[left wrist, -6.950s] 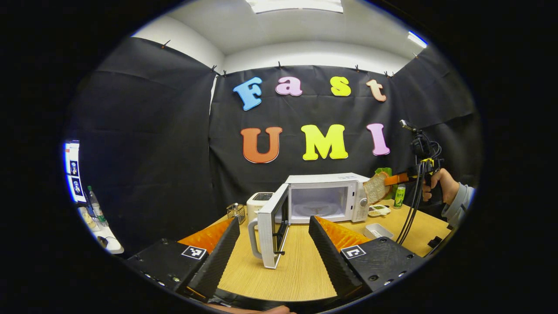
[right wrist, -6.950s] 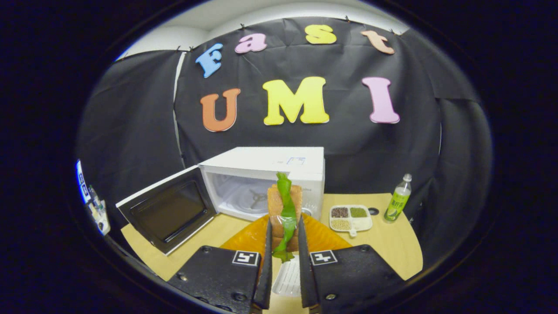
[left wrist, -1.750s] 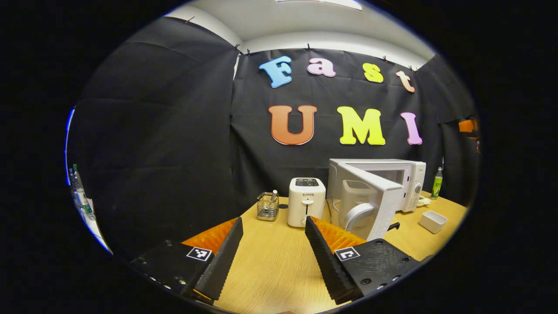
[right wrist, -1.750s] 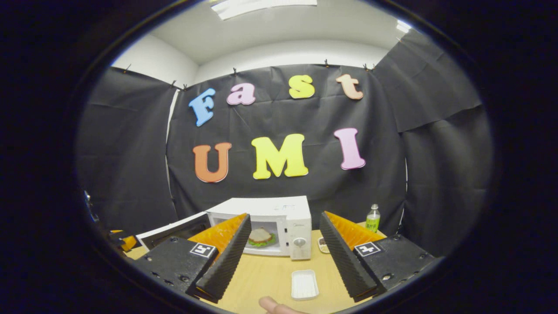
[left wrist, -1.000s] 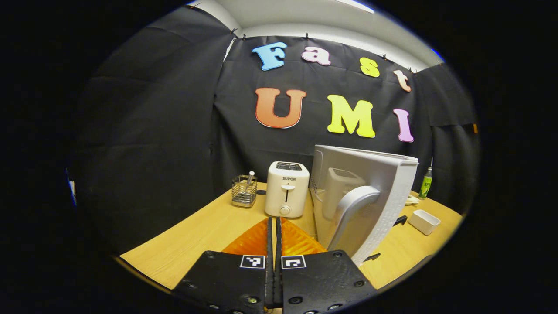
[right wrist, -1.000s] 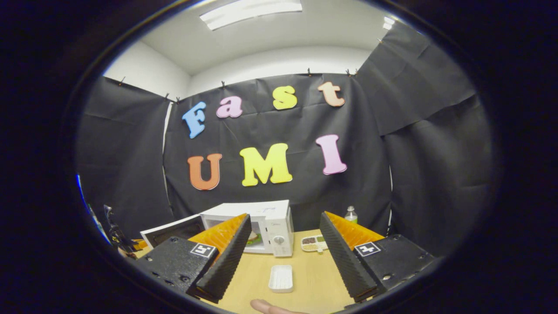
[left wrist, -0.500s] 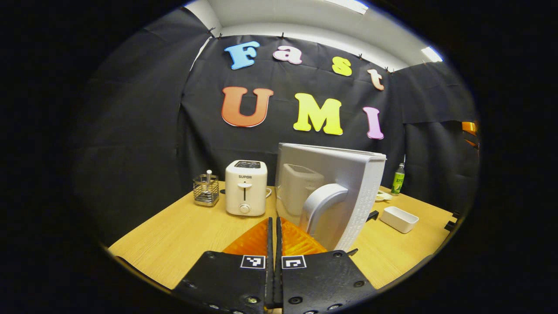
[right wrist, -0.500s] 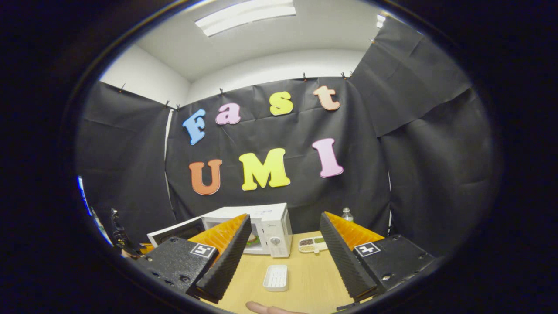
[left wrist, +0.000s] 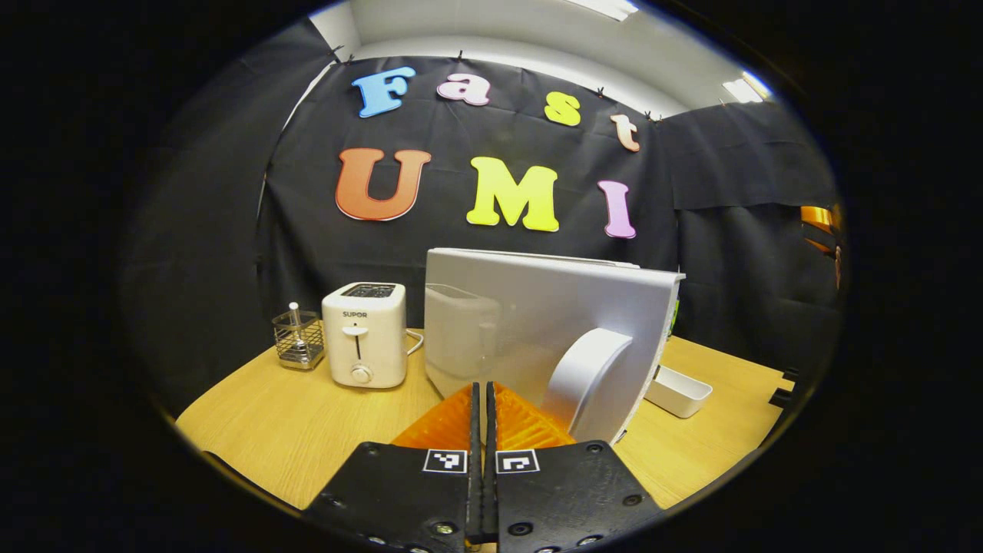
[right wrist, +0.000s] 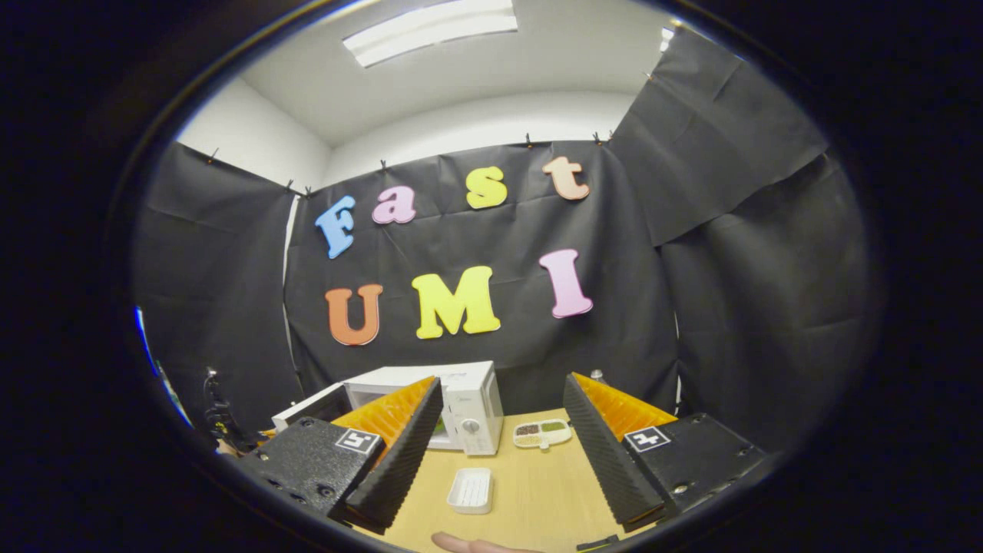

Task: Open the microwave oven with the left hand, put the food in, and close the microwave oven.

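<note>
Black cloth walls enclose a pale wooden worktop on which a white microwave oven stands against the back wall. Its door is seen partly open in both views: in the left gripper view the outer face of the door is presented close up, with its curved handle toward the free edge. In the right gripper view a little of the food is glimpsed inside the cavity, mostly hidden by one finger.

The door is judged to be light, stiff and hinged, so that it should swing under a gentle push and need a firmer press only at the latch. A grasp is probably not needed; the flat panel beside the handle is judged the best place for contact, since pressure near the free edge gives the most leverage. Too hard a shove could slide the oven on the smooth worktop.

The left gripper is seen with its fingers closed together and nothing between them, pointed at the lower door just beside the handle; whether the tips touch the panel cannot be told. The right gripper is held well back with its fingers spread wide and empty, above a small white tray.

A toaster and a wire holder stand left of the oven.
</note>
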{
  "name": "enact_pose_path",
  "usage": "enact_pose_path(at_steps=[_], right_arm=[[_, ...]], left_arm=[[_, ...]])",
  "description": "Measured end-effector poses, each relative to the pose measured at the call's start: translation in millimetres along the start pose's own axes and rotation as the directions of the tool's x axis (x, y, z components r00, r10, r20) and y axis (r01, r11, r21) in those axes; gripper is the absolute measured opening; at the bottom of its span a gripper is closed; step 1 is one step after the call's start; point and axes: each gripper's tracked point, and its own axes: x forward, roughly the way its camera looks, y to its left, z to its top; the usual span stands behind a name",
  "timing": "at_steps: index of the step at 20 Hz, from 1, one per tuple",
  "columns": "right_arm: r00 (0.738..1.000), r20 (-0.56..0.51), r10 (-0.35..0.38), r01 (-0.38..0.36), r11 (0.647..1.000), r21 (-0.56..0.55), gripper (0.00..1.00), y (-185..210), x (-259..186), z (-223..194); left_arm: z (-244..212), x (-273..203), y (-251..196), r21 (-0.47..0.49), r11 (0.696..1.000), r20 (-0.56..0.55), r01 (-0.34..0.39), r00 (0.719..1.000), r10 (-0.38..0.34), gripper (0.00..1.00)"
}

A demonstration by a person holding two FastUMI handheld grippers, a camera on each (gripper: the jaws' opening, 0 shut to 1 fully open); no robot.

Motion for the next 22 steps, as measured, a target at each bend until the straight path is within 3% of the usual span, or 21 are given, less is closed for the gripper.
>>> enact_pose_path(at_steps=[4, 5, 6, 7, 10, 13, 14, 15, 16, 17, 18, 19, 20, 21, 22], right_arm=[[1.0, -0.017, -0.015, 0.015, 1.0, 0.004, 1.0, -17.3, 3.0, -7.5], [0.999, -0.018, -0.03, 0.03, 1.0, 0.005, 0.91, -24.4, 4.6, -8.0], [0.999, -0.02, -0.043, 0.043, 0.999, 0.007, 1.0, -30.9, 6.3, -10.4], [0.998, -0.021, -0.052, 0.052, 0.999, 0.008, 0.91, -35.3, 6.5, -11.3], [0.999, -0.022, -0.039, 0.038, 0.999, -0.014, 0.91, -41.9, 6.3, -14.9], [0.997, -0.006, -0.077, 0.077, 0.995, -0.069, 0.9, -61.8, 9.1, -9.7], [0.996, -0.006, -0.085, 0.085, 0.993, -0.079, 1.0, -64.5, 10.2, -9.4], [0.996, -0.008, -0.086, 0.085, 0.993, -0.08, 0.91, -66.0, 10.3, -9.8], [0.997, -0.008, -0.083, 0.082, 0.994, -0.075, 0.91, -66.7, 10.1, -10.6], [0.997, -0.014, -0.077, 0.076, 0.994, -0.075, 1.0, -68.5, 12.3, -11.9], [0.997, -0.023, -0.072, 0.07, 0.995, -0.075, 0.91, -71.7, 17.2, -13.3], [0.997, -0.032, -0.07, 0.067, 0.995, -0.075, 1.0, -74.6, 21.1, -15.1], [0.997, -0.041, -0.07, 0.067, 0.995, -0.078, 1.0, -77.0, 23.3, -18.0], [0.996, -0.046, -0.074, 0.071, 0.994, -0.081, 0.91, -80.8, 25.2, -20.0], [0.996, -0.049, -0.078, 0.074, 0.994, -0.081, 0.92, -84.4, 27.2, -21.8]], left_arm=[[4.5, 23.3, -29.1, 0.027, 0.998, 0.007, 0.058, 0.998, -0.059, 0.0], [5.6, 30.9, -37.9, 0.022, 0.997, 0.006, 0.074, 0.997, -0.074, 0.0], [5.2, 37.4, -46.4, 0.019, 0.996, -0.003, 0.09, 0.996, -0.09, 0.0], [6.9, 43.2, -53.5, 0.022, 0.994, -0.002, 0.104, 0.995, -0.104, 0.0], [12.7, 63.6, -75.2, 0.032, 0.991, 0.007, 0.129, 0.992, -0.129, 0.0], [12.8, 88.6, -93.5, 0.028, 0.989, 0.017, 0.142, 0.99, -0.143, 0.0], [13.1, 97.0, -99.5, 0.028, 0.989, 0.018, 0.143, 0.99, -0.143, 0.0], [15.6, 107.6, -104.9, 0.035, 0.99, 0.025, 0.139, 0.99, -0.14, 0.0], [16.8, 116.4, -108.9, 0.041, 0.99, 0.03, 0.136, 0.99, -0.137, 0.0], [17.8, 127.0, -110.1, 0.044, 0.992, 0.033, 0.12, 0.992, -0.122, 0.0], [17.6, 136.6, -112.5, 0.039, 0.993, 0.029, 0.113, 0.993, -0.114, 0.0], [18.0, 146.6, -116.8, 0.03, 0.993, 0.027, 0.112, 0.993, -0.113, 0.0], [18.6, 155.6, -119.5, 0.021, 0.994, 0.023, 0.108, 0.994, -0.108, 0.0], [20.4, 166.1, -120.1, 0.014, 0.995, 0.023, 0.097, 0.995, -0.097, 0.0], [20.9, 175.2, -120.9, 0.004, 0.996, 0.021, 0.09, 0.996, -0.09, 0.0]])
